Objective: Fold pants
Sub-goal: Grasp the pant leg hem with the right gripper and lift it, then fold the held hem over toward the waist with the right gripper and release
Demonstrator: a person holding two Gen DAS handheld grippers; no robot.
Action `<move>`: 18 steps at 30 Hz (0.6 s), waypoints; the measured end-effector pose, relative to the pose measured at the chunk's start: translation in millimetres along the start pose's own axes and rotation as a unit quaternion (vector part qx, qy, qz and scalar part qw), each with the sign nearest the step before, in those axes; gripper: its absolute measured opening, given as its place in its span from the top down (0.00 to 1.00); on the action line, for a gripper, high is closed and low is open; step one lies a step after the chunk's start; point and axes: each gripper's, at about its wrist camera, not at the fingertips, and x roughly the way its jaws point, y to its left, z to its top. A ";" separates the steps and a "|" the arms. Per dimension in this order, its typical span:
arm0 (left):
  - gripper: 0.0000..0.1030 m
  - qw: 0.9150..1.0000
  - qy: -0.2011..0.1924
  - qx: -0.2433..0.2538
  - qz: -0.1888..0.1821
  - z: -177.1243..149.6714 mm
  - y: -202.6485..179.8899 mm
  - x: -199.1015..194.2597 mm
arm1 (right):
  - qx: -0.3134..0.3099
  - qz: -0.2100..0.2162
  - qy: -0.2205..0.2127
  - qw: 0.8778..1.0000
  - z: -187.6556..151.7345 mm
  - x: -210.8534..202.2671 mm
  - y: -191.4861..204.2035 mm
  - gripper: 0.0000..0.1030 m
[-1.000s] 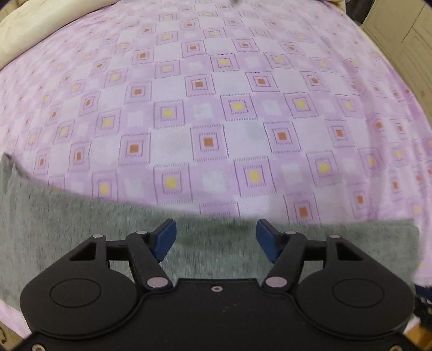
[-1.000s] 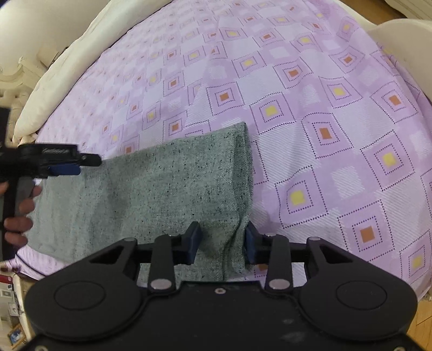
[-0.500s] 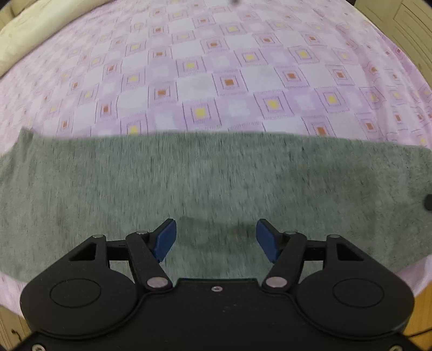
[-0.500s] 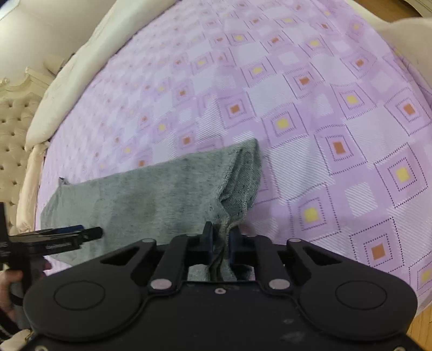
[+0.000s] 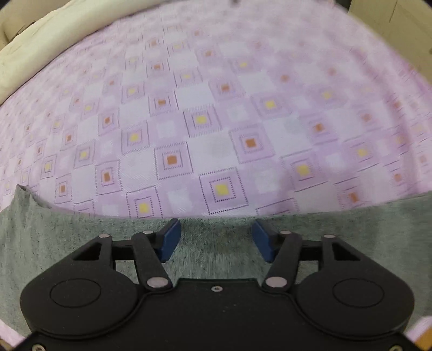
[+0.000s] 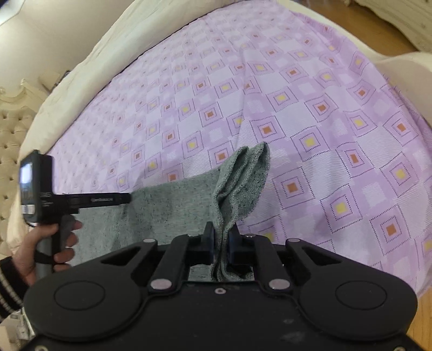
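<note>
Grey speckled pants (image 5: pixel 54 243) lie in a long strip across the near edge of the purple bedspread (image 5: pixel 216 121). My left gripper (image 5: pixel 216 232) hovers over the strip's far edge. Its jaws are closing, and the blue pads (image 5: pixel 170 237) stand apart without pinching the cloth. In the right wrist view, my right gripper (image 6: pixel 221 237) is shut on one end of the pants (image 6: pixel 175 205) and holds it raised, so the hem droops in a fold. The left gripper (image 6: pixel 127 199) shows there too, held by a hand (image 6: pixel 48 243) over the other part of the strip.
A cream duvet (image 6: pixel 94 67) runs along the far side of the bedspread (image 6: pixel 324 135), beside a tufted headboard (image 6: pixel 10 135). Wooden floor (image 6: pixel 364 27) lies beyond the bed's far end. The cream duvet (image 5: pixel 40 54) and pale cabinet doors (image 5: pixel 391 16) edge the left wrist view.
My right gripper shut on the pants' end and lifted it off the bed. The left gripper swung in over the pants, then back to their far edge, its pads slightly closer.
</note>
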 end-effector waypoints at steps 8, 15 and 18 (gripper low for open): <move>0.39 0.996 0.054 0.057 -0.053 -71.7 11.9 -6.0 | -0.012 -0.042 -0.027 0.999 -9.4 -14.3 63.3 0.89; 0.40 0.994 0.024 -0.001 -0.104 -57.9 72.7 -23.7 | -0.056 -0.031 -0.036 0.997 -17.5 -16.6 151.2 0.89; 0.40 0.994 0.015 -0.022 -0.106 -54.3 111.9 -31.0 | -0.070 0.002 -0.031 0.997 -23.8 -4.0 194.6 0.89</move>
